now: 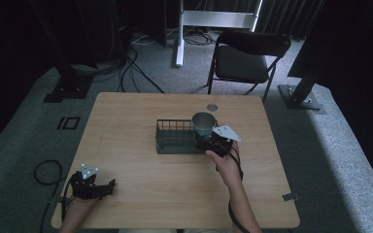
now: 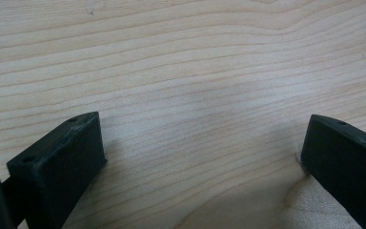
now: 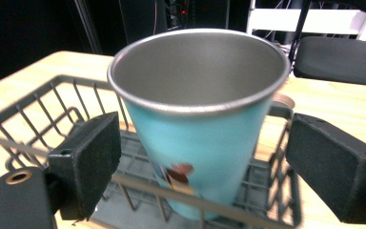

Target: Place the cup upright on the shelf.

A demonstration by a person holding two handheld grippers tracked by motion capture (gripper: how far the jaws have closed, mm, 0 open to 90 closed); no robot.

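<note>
The wire basket (image 1: 175, 137) sits mid-table (image 1: 126, 126), its walls barring any low sideways approach. A teal metal cup (image 1: 204, 124) stands upright in its right end, taking up that end; the basket's left part is free. The right claw (image 1: 212, 142) stands wide apart at the near wall, flanking the cup without touching. The left claw (image 1: 102, 188) rests over bare wood at the near-left corner.

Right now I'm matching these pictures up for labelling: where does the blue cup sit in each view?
High view: the blue cup stands at the right end of the wire basket, just ahead of the right gripper.
Left gripper view: not in it; bare table.
Right gripper view: centre, between the open jaws, inside the basket.
Shared landmark: the wire basket.
</note>
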